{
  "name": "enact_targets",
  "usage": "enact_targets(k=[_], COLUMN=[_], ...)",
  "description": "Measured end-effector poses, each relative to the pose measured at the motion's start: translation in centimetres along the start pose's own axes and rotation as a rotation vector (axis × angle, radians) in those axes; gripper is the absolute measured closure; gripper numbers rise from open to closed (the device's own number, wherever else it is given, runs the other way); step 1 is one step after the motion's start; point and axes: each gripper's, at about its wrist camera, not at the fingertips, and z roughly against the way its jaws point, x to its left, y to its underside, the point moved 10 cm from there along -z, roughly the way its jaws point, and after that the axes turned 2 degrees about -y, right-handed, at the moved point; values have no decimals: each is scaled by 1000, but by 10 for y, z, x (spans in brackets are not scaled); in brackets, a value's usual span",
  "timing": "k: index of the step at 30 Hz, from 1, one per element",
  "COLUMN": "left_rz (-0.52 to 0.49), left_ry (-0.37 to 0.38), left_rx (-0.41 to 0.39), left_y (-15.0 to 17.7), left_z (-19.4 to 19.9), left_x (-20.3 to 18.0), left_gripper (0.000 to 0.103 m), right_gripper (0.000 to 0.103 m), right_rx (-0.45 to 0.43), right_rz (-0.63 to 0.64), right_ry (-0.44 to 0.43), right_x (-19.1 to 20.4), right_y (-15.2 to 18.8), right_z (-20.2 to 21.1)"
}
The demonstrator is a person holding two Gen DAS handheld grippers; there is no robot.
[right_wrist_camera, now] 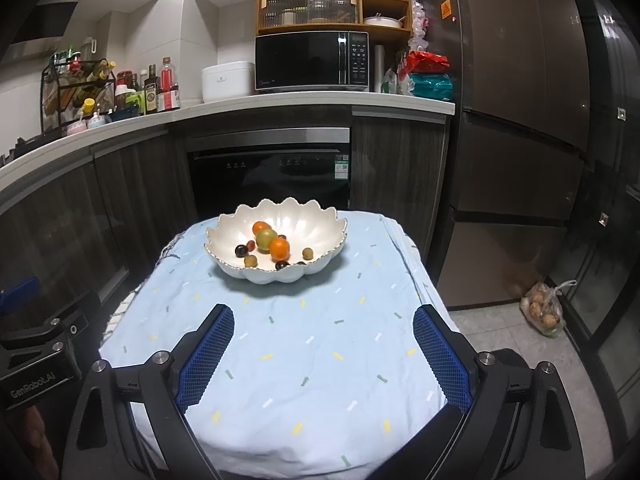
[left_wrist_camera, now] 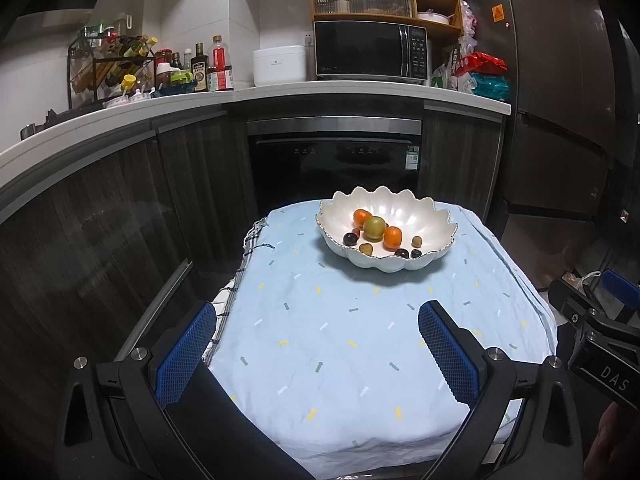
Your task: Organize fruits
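Note:
A white scalloped bowl point(left_wrist_camera: 416, 210) point(right_wrist_camera: 244, 222) stands near the far end of a small table under a light blue cloth point(left_wrist_camera: 340, 340) point(right_wrist_camera: 304, 360). Inside lie two oranges point(left_wrist_camera: 392, 237) point(right_wrist_camera: 279, 249), a green-yellow round fruit point(left_wrist_camera: 374, 227) point(right_wrist_camera: 266, 238) and several small dark and tan fruits. My left gripper point(left_wrist_camera: 318, 314) hovers open over the near left part of the cloth, nothing between its blue pads. My right gripper point(right_wrist_camera: 324, 316) hovers open over the near part too, empty. Each gripper's body shows at the edge of the other's view.
Behind the table runs a white countertop point(right_wrist_camera: 280, 100) with a microwave point(right_wrist_camera: 312, 62), a white cooker, bottles and a rack. Below it sits a dark built-in appliance point(right_wrist_camera: 272, 168). A tall fridge point(right_wrist_camera: 520, 140) stands at the right, with a bag of produce point(right_wrist_camera: 544, 312) on the floor.

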Motion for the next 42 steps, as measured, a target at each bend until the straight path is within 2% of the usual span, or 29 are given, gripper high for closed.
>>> enact_targets(k=[21, 29, 42], left_rz=[0, 8, 7], left_ry=[19, 29, 32], left_rx=[25, 67, 70], left_y=[7, 13, 14], left_z=[-6, -16, -17], left_x=[-7, -5, -5], left_gripper=[0, 0, 0], right_gripper=[11, 11, 11], right_rx=[16, 27, 35], right_rz=[-12, -12, -19], right_ry=[-1, 4, 5], right_x=[0, 0, -1], right_y=[3, 4, 6], right_z=[-2, -6, -10])
